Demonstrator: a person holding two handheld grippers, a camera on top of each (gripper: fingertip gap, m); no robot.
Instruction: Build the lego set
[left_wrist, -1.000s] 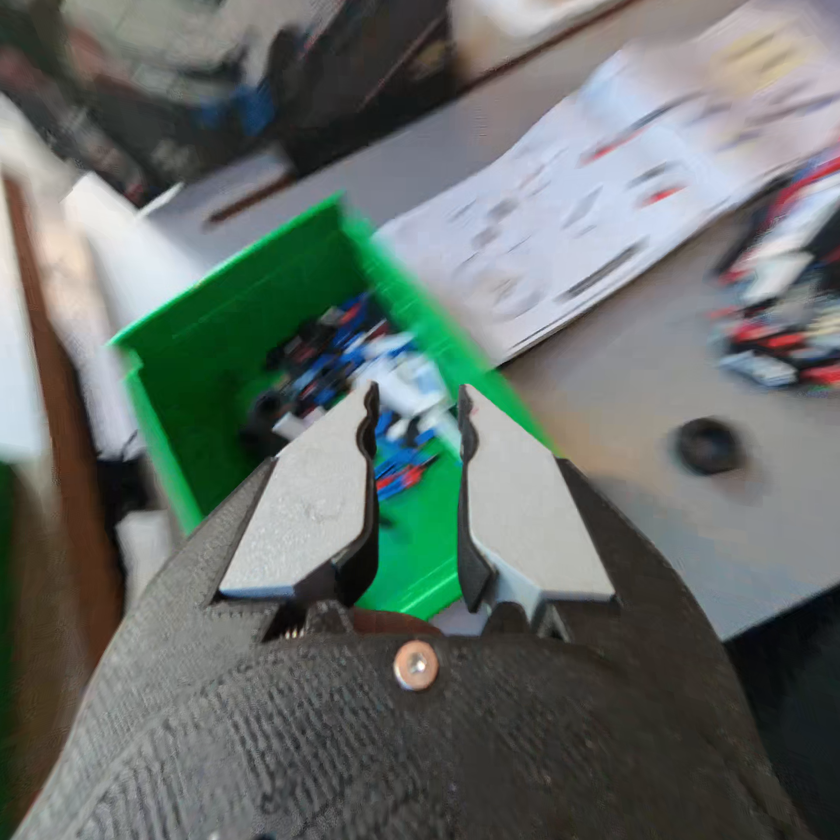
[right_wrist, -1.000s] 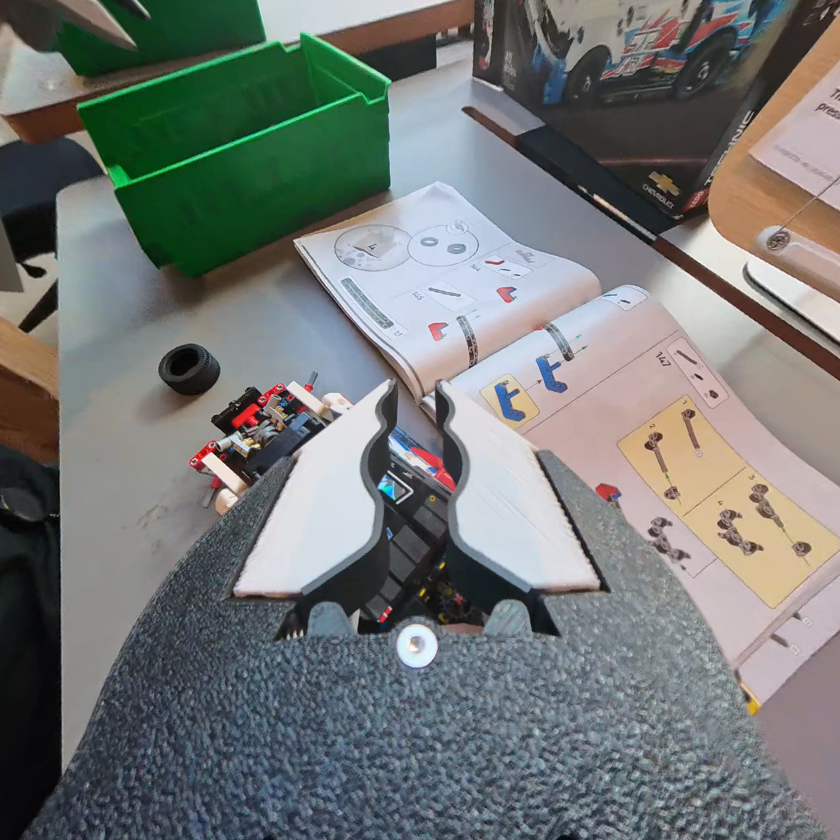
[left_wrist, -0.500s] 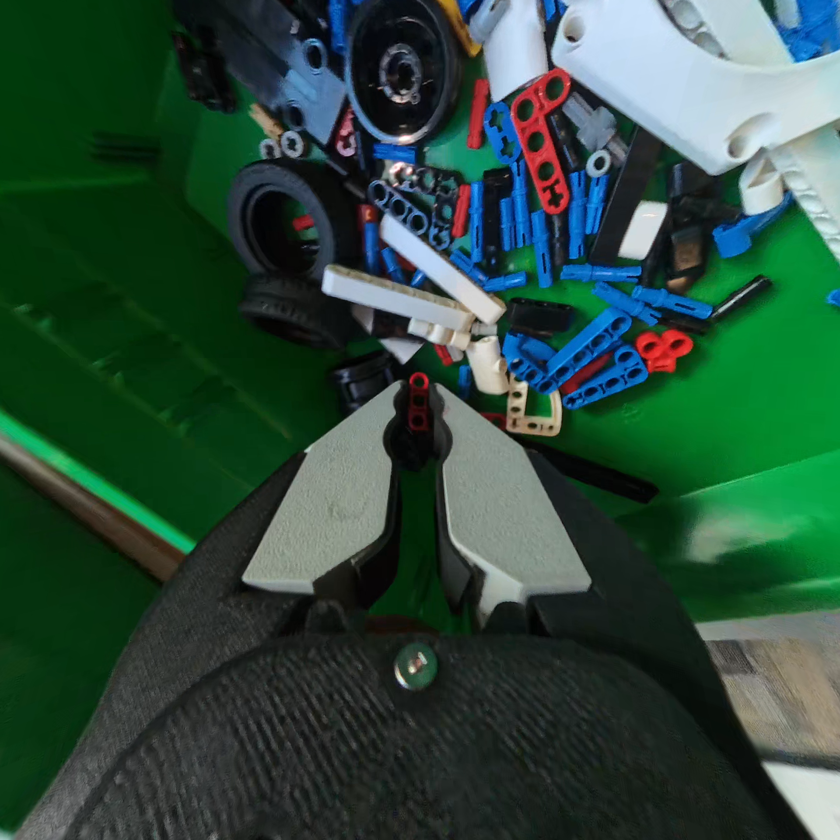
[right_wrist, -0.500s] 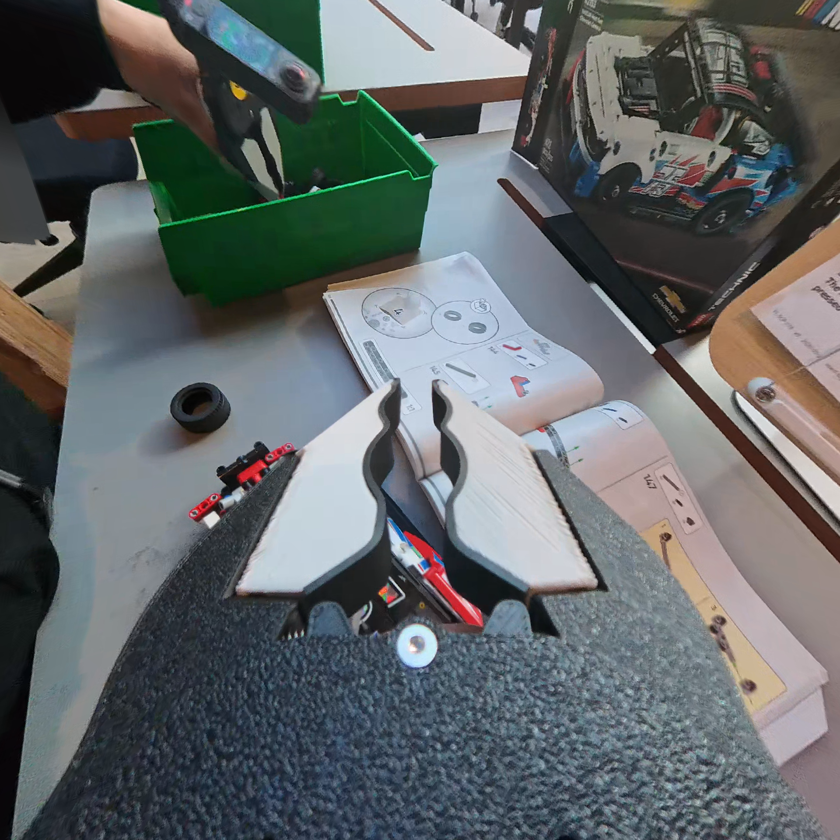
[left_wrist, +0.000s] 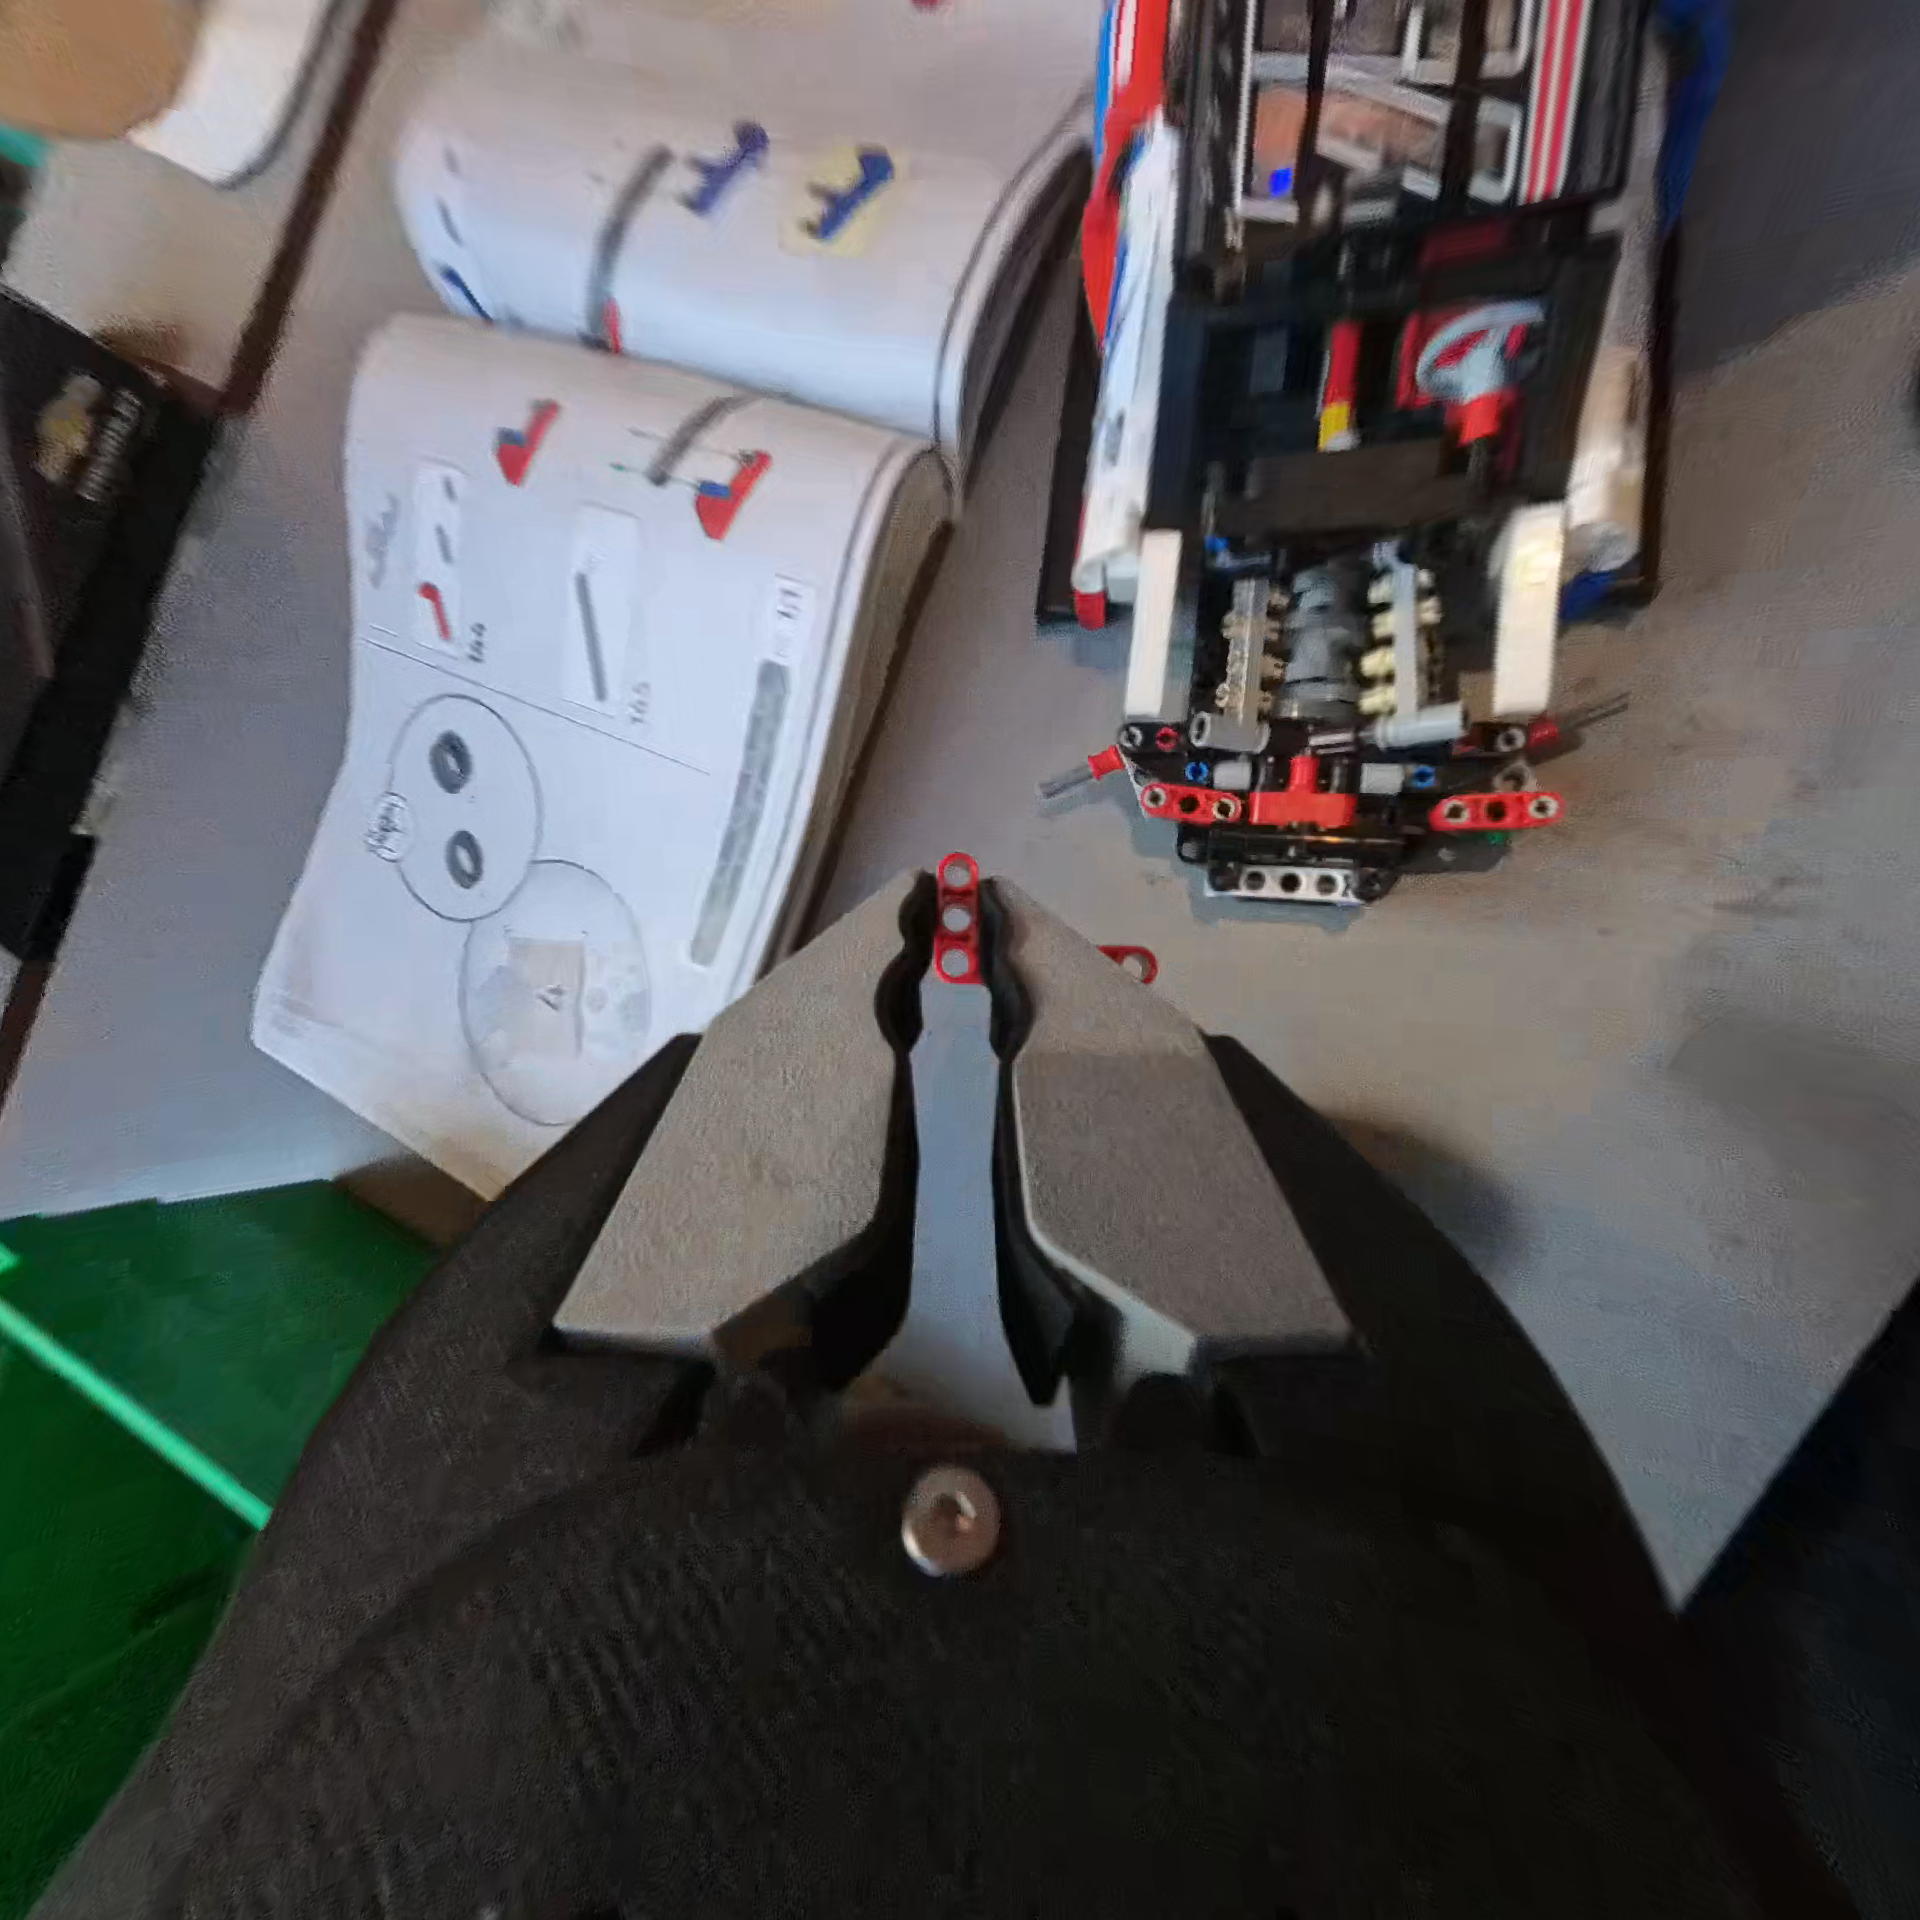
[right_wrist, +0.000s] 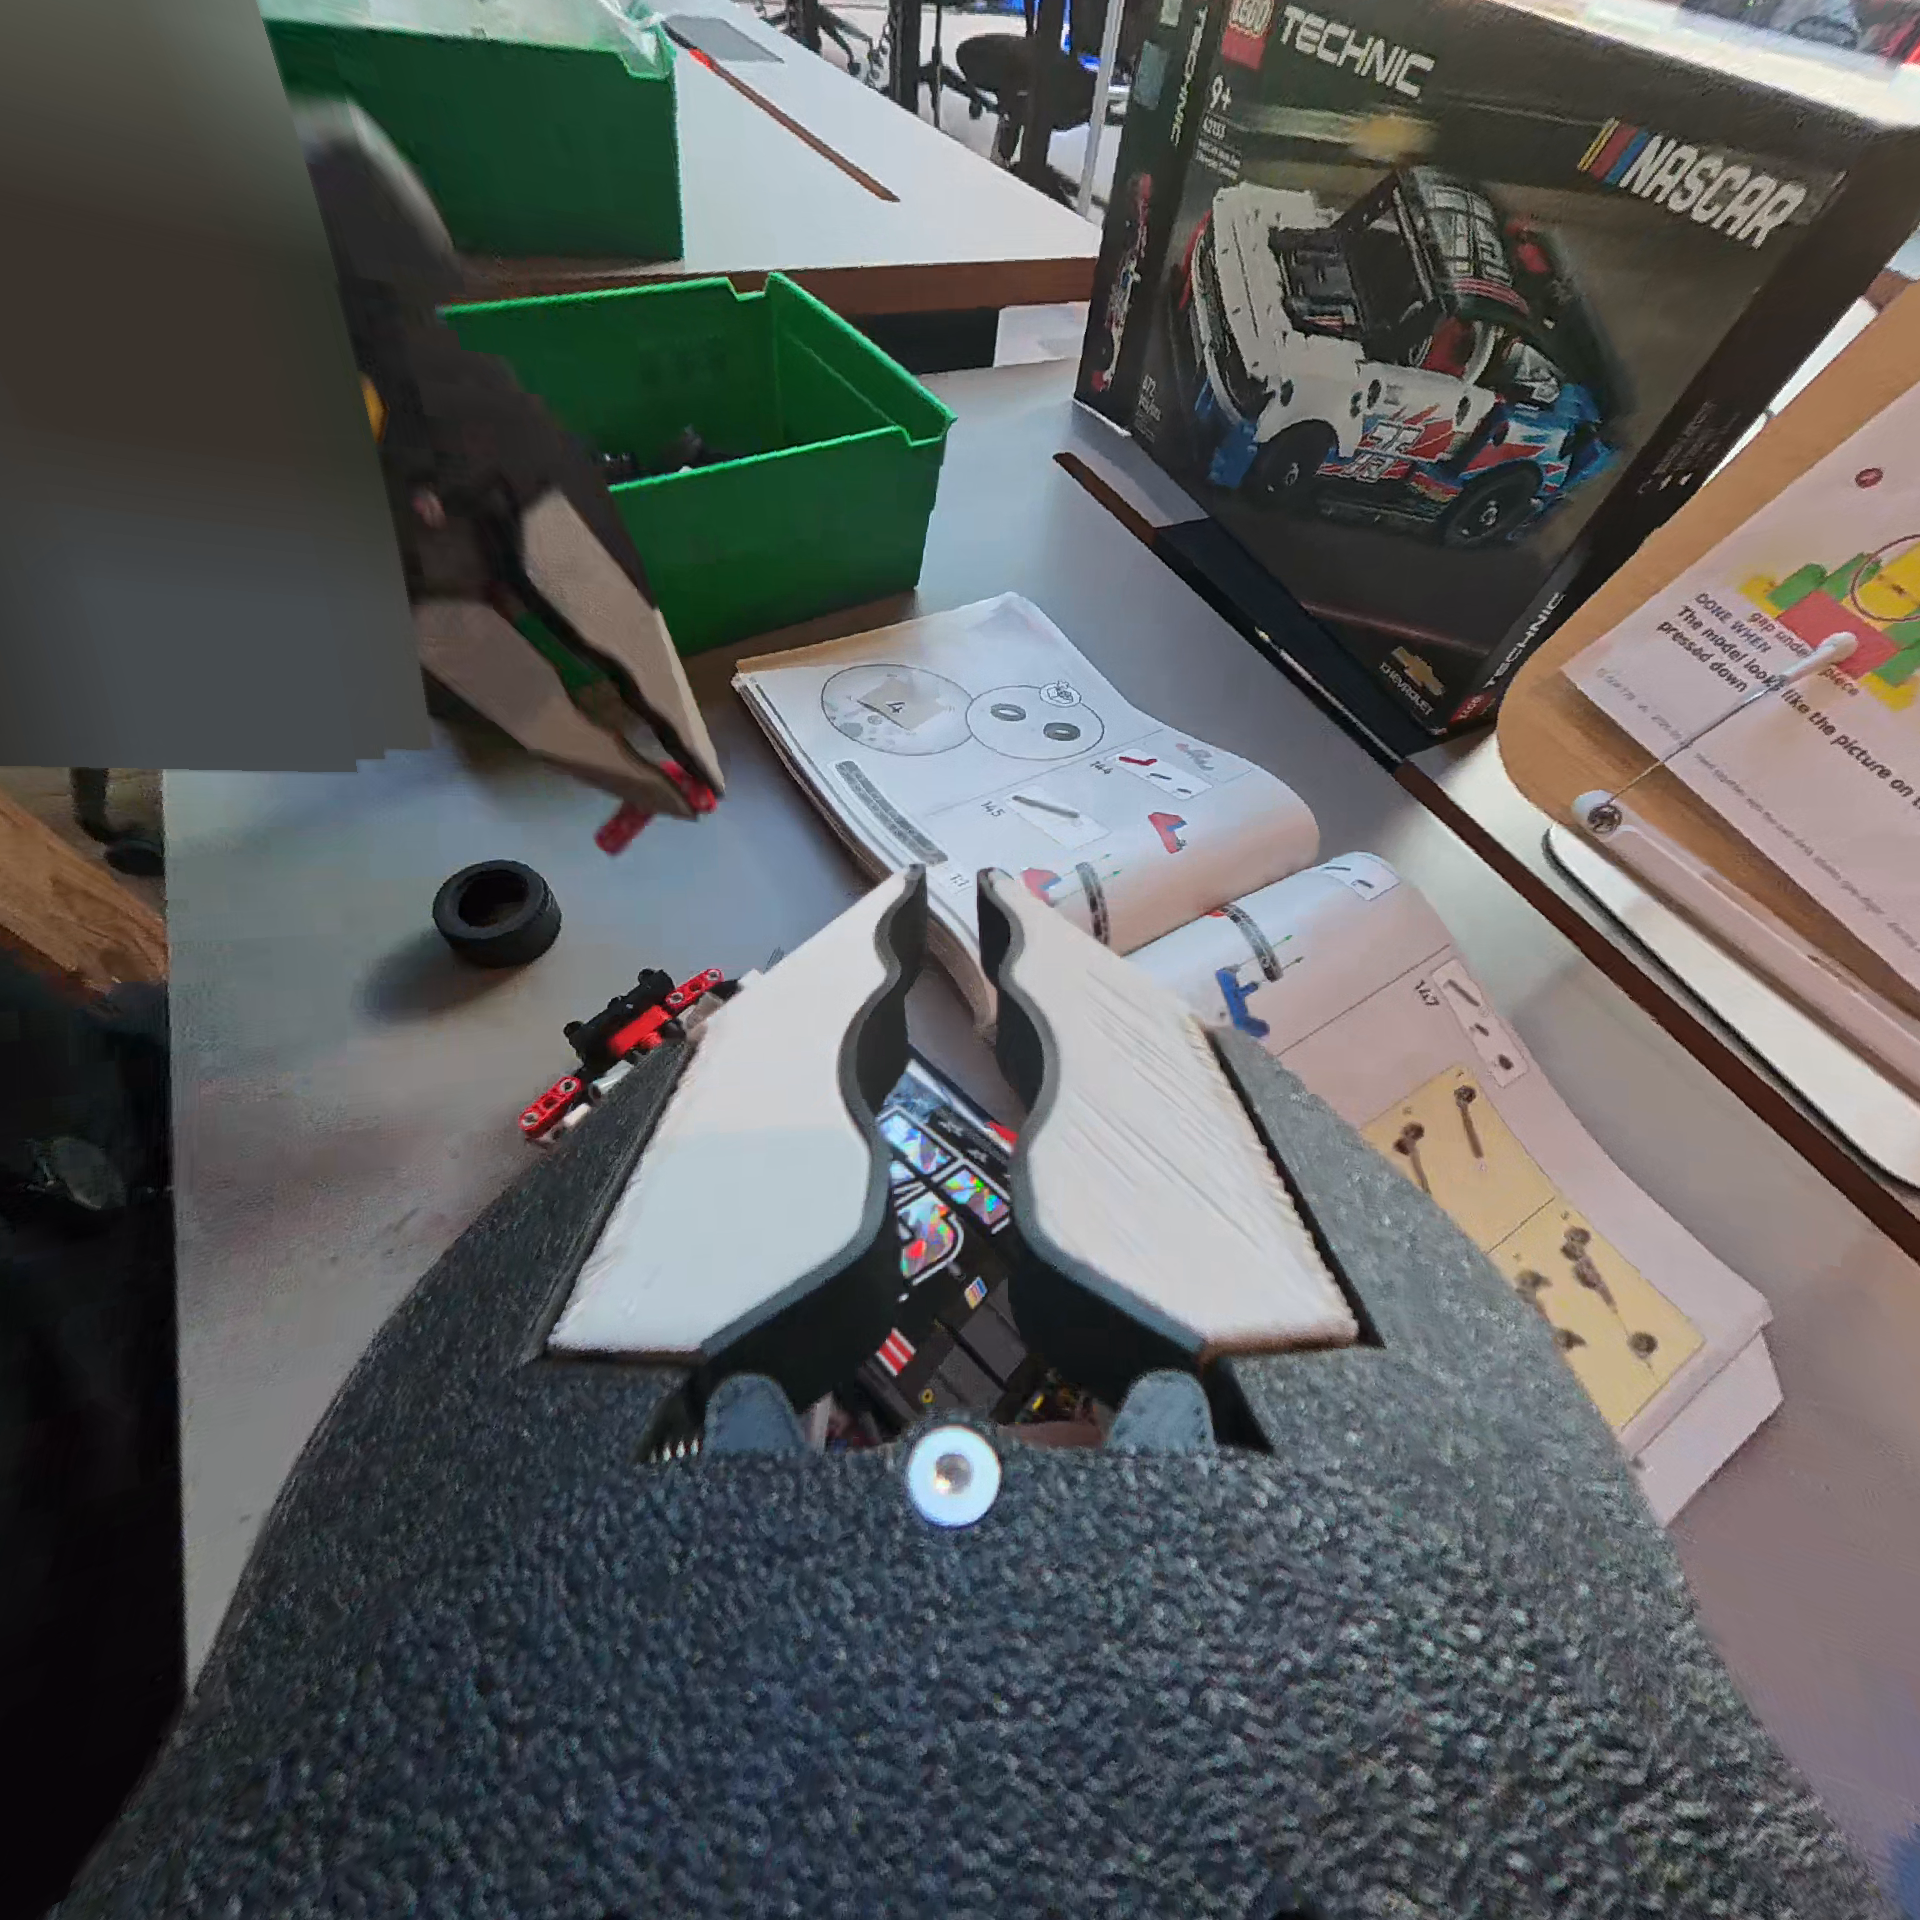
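Your left gripper (left_wrist: 958, 914) is clamped on a short red beam (left_wrist: 957, 918), held above the grey surface (left_wrist: 1558, 1039) between the open manual (left_wrist: 582, 665) and the part-built car (left_wrist: 1351, 520). Another red piece (left_wrist: 1130, 960) shows just beside its tip. Your right gripper (right_wrist: 951, 914) is empty, jaws apart, over the car, with a loose tyre (right_wrist: 497, 912) and green bin (right_wrist: 769, 457) beyond.

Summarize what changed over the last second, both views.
Left tongs dipped into the green bin, closed on a red beam, and carried it out over the table toward the car model. Right tongs rose slightly but stayed open above the model; tire and manual unmoved.
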